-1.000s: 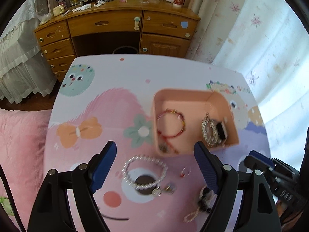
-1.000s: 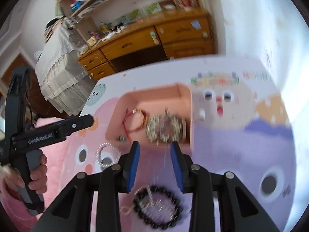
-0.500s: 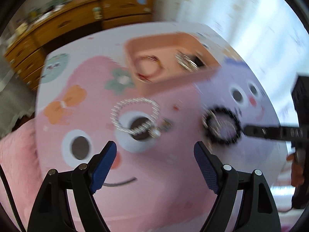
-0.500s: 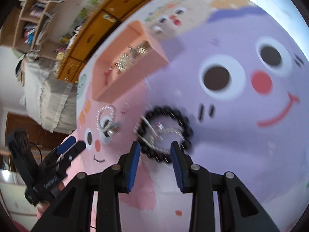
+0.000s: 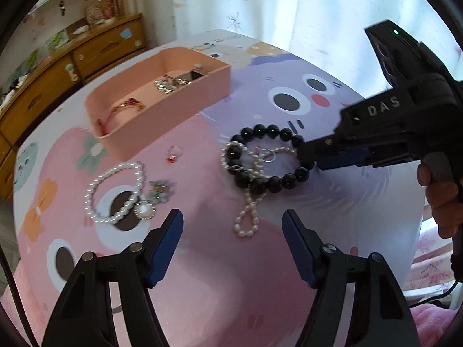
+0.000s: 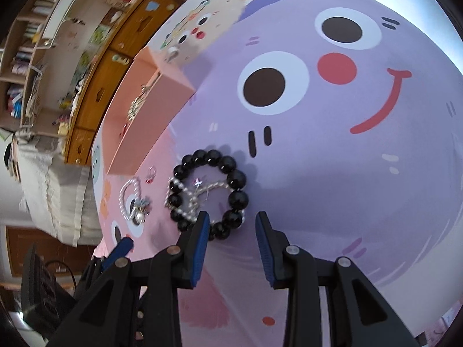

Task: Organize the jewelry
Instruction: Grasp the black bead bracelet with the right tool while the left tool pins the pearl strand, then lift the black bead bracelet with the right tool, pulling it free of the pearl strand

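Now, taking the pink tray (image 5: 179, 107) as landmark: a white pearl bracelet (image 5: 115, 193) with a round charm is lying on the cartoon mat (image 5: 220, 274) just below its left end. A small red ring (image 5: 174, 153) is sitting near its front wall. Right of the tray, a black bead bracelet (image 5: 267, 159) is resting tangled with a thin pearl chain (image 5: 247, 217). The left gripper (image 5: 233, 225) is hovering spread wide, holding nothing; the right gripper (image 6: 231, 230) is standing apart at the black beads.

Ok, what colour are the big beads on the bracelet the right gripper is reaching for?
Glossy black bracelet; the left wrist view shows it best.
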Available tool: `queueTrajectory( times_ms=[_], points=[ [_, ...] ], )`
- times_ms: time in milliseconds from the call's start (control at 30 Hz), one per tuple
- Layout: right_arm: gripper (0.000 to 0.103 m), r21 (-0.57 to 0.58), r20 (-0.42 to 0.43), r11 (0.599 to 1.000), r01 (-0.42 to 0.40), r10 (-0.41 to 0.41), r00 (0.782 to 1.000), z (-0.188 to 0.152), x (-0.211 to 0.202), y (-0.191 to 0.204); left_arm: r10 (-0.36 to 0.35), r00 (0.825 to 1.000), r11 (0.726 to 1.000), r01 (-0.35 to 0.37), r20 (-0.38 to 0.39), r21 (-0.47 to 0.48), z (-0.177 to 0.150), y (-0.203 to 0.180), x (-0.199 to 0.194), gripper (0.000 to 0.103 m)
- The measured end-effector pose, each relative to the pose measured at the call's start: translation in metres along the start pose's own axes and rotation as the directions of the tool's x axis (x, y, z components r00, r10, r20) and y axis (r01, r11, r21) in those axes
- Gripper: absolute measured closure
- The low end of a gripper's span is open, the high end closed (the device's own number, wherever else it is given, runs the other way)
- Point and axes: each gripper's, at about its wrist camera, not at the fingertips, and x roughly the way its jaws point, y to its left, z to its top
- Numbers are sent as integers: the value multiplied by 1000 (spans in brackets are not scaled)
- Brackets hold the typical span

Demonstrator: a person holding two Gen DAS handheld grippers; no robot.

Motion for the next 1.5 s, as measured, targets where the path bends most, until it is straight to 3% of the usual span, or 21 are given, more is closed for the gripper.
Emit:
queueTrajectory(
  times_ms=[100,200,300,500,667,1000,1167,1300,1500],
  points=[
    [70,24,21,1000,-10,10,1000,1,1,-1,-33,999,999,33,-14,-14,1,1,7,42],
    [71,28,35,1000,-9,8,999,3,2,-1,-20,999,1000,20,-31,-4,1,-1,15,55],
    [87,18,39,1000,12,-12,999,2,3,-2,-9,999,1000,10,-41,30,0,-6,20,62],
    [88,19,46,1000,-14,13,999,4,3,-5,6,1000,998,-4,-24,67,-1,-9,24,70],
    [88,11,79,998,-55,54,995,4,-6,-4,-4,1000,994,6,-13,110,4,-12,27,92],
    [88,-108,167,979,-174,190,967,11,-41,22,-35,999,995,38,-28,92,8,-7,28,96],
    [88,-174,207,972,-159,194,959,13,-56,37,-61,997,998,62,-43,32,9,2,28,99],
    [88,-185,230,968,-170,211,950,15,-66,39,-55,997,998,56,-47,18,8,7,26,100],
    [88,-195,268,967,-164,213,940,19,-82,35,-103,994,993,102,-28,-60,6,15,12,100]
  ],
)
